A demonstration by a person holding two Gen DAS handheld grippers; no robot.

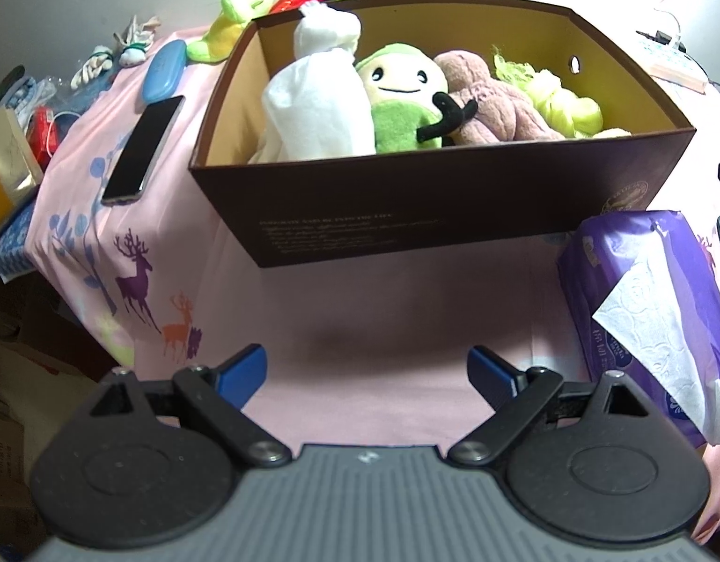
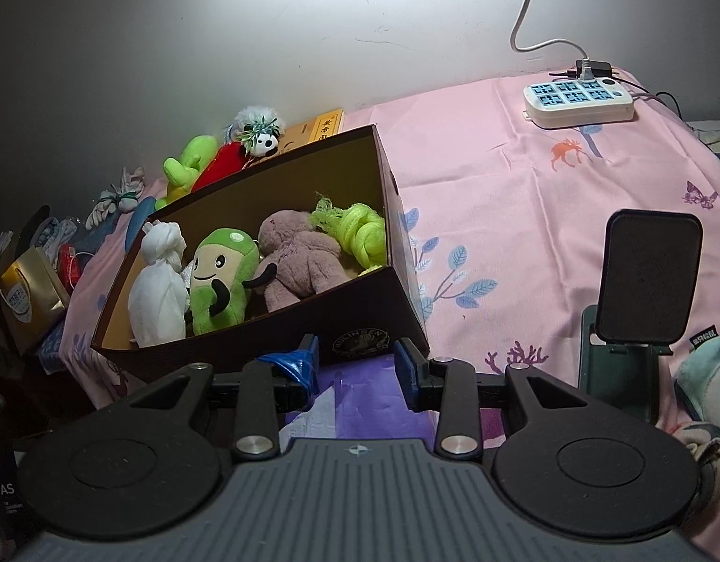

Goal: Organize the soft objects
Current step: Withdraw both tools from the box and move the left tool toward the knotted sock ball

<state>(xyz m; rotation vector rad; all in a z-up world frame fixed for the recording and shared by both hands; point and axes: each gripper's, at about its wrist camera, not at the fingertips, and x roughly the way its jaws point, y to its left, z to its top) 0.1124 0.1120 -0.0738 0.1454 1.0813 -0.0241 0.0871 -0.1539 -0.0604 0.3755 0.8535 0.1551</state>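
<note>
Plush toys [image 1: 407, 98] fill the box [image 1: 453, 196]; both tools, left [image 1: 368, 374] and right [image 2: 356, 365], tilt down, gaping, empty.

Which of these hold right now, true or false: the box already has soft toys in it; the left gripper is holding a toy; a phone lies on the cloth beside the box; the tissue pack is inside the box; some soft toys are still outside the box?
1. The brown box already holds soft toys. True: a white cloth bundle, a green plush, a pink plush and a yellow-green knotted cloth are in it.
2. The left gripper holds a toy. False: it is open, with only pink cloth showing between its fingers.
3. A phone lies on the cloth beside the box. True.
4. The purple tissue pack is inside the box. False: it lies on the cloth, outside the box.
5. Some soft toys are still outside. True: a yellow-green plush lies behind the box.
</note>
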